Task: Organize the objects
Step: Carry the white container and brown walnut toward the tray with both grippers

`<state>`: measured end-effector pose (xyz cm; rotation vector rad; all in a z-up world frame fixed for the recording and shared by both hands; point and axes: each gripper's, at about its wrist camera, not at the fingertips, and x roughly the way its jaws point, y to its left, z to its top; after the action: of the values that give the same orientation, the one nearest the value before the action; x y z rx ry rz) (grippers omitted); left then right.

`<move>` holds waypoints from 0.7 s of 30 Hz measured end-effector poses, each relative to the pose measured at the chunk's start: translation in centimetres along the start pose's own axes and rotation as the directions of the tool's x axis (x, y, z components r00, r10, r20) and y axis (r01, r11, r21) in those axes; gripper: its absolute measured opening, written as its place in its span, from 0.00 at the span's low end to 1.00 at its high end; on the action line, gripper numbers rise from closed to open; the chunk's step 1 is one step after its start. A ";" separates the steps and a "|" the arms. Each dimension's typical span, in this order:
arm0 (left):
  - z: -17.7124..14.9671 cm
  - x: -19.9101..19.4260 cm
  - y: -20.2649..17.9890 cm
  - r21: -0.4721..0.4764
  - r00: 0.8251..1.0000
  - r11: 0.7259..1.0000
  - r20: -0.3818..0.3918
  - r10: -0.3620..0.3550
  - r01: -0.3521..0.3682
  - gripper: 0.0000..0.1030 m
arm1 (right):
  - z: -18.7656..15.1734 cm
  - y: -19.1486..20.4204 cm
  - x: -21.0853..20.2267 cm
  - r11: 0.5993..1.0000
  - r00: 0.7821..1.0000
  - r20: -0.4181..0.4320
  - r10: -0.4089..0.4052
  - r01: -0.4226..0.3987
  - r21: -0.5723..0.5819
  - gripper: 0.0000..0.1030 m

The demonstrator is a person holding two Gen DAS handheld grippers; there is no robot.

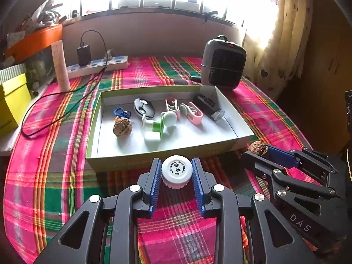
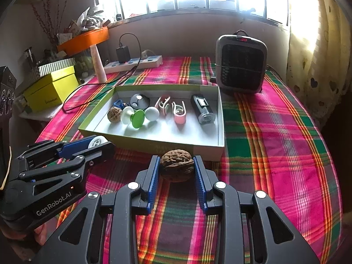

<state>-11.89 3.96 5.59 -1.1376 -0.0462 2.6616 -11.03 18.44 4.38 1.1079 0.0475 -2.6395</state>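
My left gripper [image 1: 177, 172] is shut on a small white-capped jar [image 1: 176, 171], held just above the plaid cloth in front of the open box [image 1: 154, 159]. My right gripper [image 2: 176, 168] is shut on a brown walnut [image 2: 176, 165], also near the box's front wall [image 2: 176, 146]. Each gripper shows in the other's view: the right gripper [image 1: 259, 151] with the walnut [image 1: 257, 147] at the right, the left gripper [image 2: 103, 145] with the jar [image 2: 96, 142] at the left. Inside the box lie a second walnut on a blue cord [image 1: 122, 126], a green-and-white holder [image 1: 157, 126], pink clips [image 1: 193, 112], a black fob [image 1: 144, 107] and a black lighter-like item [image 1: 208, 106].
A grey heater [image 2: 241, 63] stands behind the box on the right. A power strip with a charger and a trailing black cable [image 2: 134, 62] lies at the back left. Yellow boxes [image 2: 51, 88], a pale tube [image 2: 98, 65] and an orange tray [image 2: 84, 39] crowd the left side.
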 end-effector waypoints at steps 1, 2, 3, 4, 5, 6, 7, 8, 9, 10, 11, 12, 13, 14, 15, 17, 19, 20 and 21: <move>0.1 0.1 0.1 0.001 1.000 1.000 0.000 0.000 0.000 0.25 | 0.1 0.0 0.0 1.000 1.000 0.001 -0.001 0.001 -0.001 0.31; 0.1 0.1 0.1 0.001 1.000 1.000 0.001 0.002 -0.002 0.25 | 0.2 0.0 0.1 1.000 1.000 0.003 -0.002 0.002 0.000 0.31; 0.2 0.1 0.1 0.000 1.000 1.000 0.001 0.002 -0.002 0.25 | 0.3 -0.1 0.1 1.000 1.000 0.004 -0.001 0.001 0.001 0.31; 0.3 0.2 0.1 -0.001 1.000 1.000 0.001 0.002 -0.002 0.25 | 0.4 -0.2 0.2 1.000 1.000 0.004 -0.001 0.001 0.002 0.31; 0.5 0.3 0.2 -0.002 1.000 1.000 0.001 0.003 -0.003 0.25 | 0.6 -0.3 0.2 1.000 1.000 0.004 -0.001 0.001 0.002 0.31; 0.6 0.4 0.3 -0.005 1.000 1.000 0.002 0.004 -0.004 0.25 | 0.7 -0.3 0.3 1.000 1.000 0.004 -0.002 0.002 0.003 0.31; 0.7 0.4 0.3 -0.005 1.000 1.000 0.002 0.004 -0.004 0.25 | 0.9 -0.4 0.4 1.000 1.000 0.004 -0.002 0.002 0.005 0.31; 0.8 0.6 0.4 -0.008 1.000 1.000 0.002 0.006 -0.006 0.25 | 0.9 -0.6 0.5 1.000 1.000 0.003 -0.001 0.001 0.007 0.31; 1.0 0.7 0.4 -0.010 1.000 1.000 0.003 0.007 -0.007 0.25 | 1.1 -0.6 0.5 1.000 1.000 0.005 0.002 -0.002 0.010 0.31; 1.1 0.7 0.5 -0.010 1.000 1.000 0.004 0.007 -0.007 0.25 | 1.2 -0.7 0.5 1.000 1.000 0.006 0.003 -0.003 0.012 0.31; 1.2 0.8 0.5 -0.011 1.000 1.000 0.006 0.008 -0.008 0.25 | 1.4 -0.8 0.6 1.000 1.000 0.007 0.003 -0.003 0.011 0.31; 1.4 1.0 0.5 -0.013 1.000 1.000 0.006 0.009 -0.009 0.25 | 1.5 -0.8 0.7 1.000 1.000 0.008 0.001 -0.001 0.009 0.31; 1.5 1.0 0.5 -0.013 1.000 1.000 0.008 0.010 -0.010 0.25 | 1.7 -0.8 0.8 1.000 1.000 0.007 0.001 -0.001 0.007 0.31; 1.6 1.1 0.5 -0.012 1.000 1.000 0.009 0.011 -0.011 0.25 | 1.9 -0.9 0.9 1.000 1.000 0.007 0.002 -0.002 0.007 0.31; 1.7 1.3 0.5 -0.013 1.000 1.000 0.009 0.013 -0.013 0.25 | 2.0 -0.9 1.0 1.000 1.000 0.007 0.002 -0.002 0.006 0.31; 2.0 1.6 0.6 -0.016 1.000 1.000 0.009 0.016 -0.016 0.25 | 2.4 -1.1 1.4 1.000 1.000 0.006 0.003 -0.003 0.002 0.31; 2.3 1.9 0.8 -0.020 1.000 1.000 0.009 0.023 -0.023 0.25 | 2.8 -1.2 1.7 1.000 1.000 0.003 0.002 -0.002 0.000 0.31; 2.4 2.0 0.9 -0.023 1.000 0.999 0.007 0.026 -0.025 0.25 | 2.9 -1.3 1.9 1.000 1.000 0.002 0.002 -0.002 -0.002 0.31; 2.5 2.2 1.0 -0.024 1.000 0.999 0.006 0.029 -0.029 0.25 | 3.1 -1.3 2.0 1.000 1.000 0.001 0.001 -0.001 -0.004 0.31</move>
<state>-15.41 3.66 5.65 -1.1463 -0.0634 2.6968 -14.90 18.76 5.02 1.1047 0.0515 -2.6383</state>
